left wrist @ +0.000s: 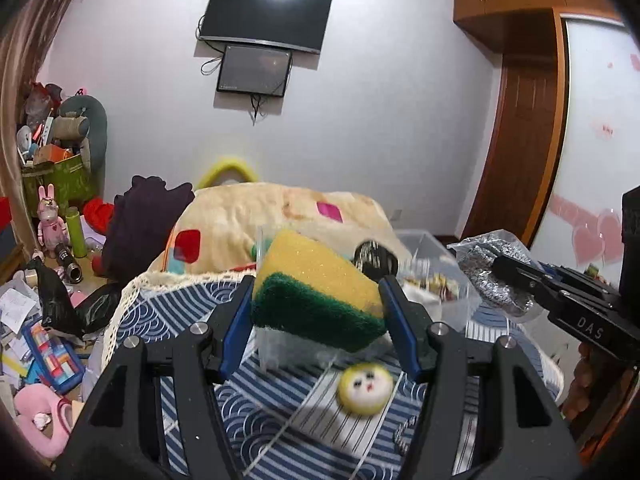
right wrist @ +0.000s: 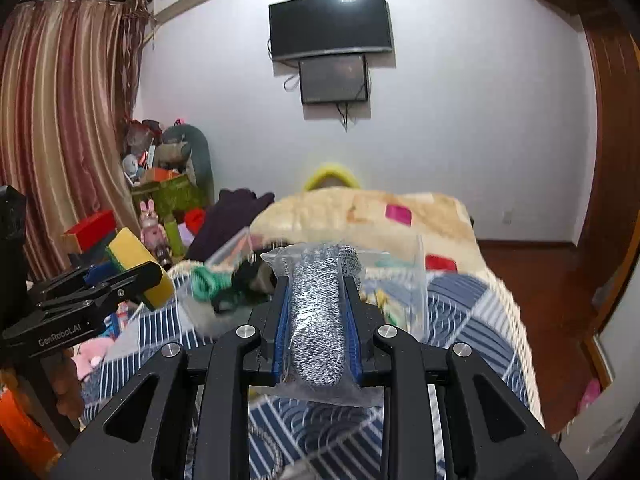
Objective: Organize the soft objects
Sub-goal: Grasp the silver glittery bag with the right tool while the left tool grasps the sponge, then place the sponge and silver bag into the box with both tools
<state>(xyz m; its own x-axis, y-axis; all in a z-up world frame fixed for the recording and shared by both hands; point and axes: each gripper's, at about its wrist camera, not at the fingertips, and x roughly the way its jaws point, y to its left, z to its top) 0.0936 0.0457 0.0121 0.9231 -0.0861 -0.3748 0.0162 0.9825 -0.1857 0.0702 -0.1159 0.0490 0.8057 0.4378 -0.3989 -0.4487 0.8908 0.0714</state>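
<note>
A yellow-and-green sponge [left wrist: 316, 292] is held aloft in the left claw [left wrist: 318, 300], whose blue pads are closed against its two ends, above a striped blue cloth [left wrist: 280, 412]. The sponge is judged light and springy: it can be squeezed without harm, though its scouring face should grip better than the foam, and a hold across the middle is likely steadiest. A bagged steel-wool scourer [right wrist: 318, 320] is pinched between the narrowly set pads of the right claw [right wrist: 318, 312], the loose plastic bag spilling out around them. It is judged light and compressible, but the slick film may slide, so the wire bundle itself, not the empty bag edge, is best gripped. A clear plastic bin [left wrist: 436, 276] with small items inside lies just beyond both claws and is taken as the likely destination. A small round yellow-rimmed face toy [left wrist: 364, 388] lies on the cloth below the sponge, not yet gathered. The surface appears to be a bed, soft and uneven, with a cream blanket [left wrist: 280, 216] heaped behind, so objects set down may roll or tip. A dark garment [left wrist: 144, 224] is piled at the left. The room is cluttered at the left, with a curtain [right wrist: 60, 120], a wall-mounted screen [right wrist: 330, 26] and a wooden wardrobe [left wrist: 516, 120].
</note>
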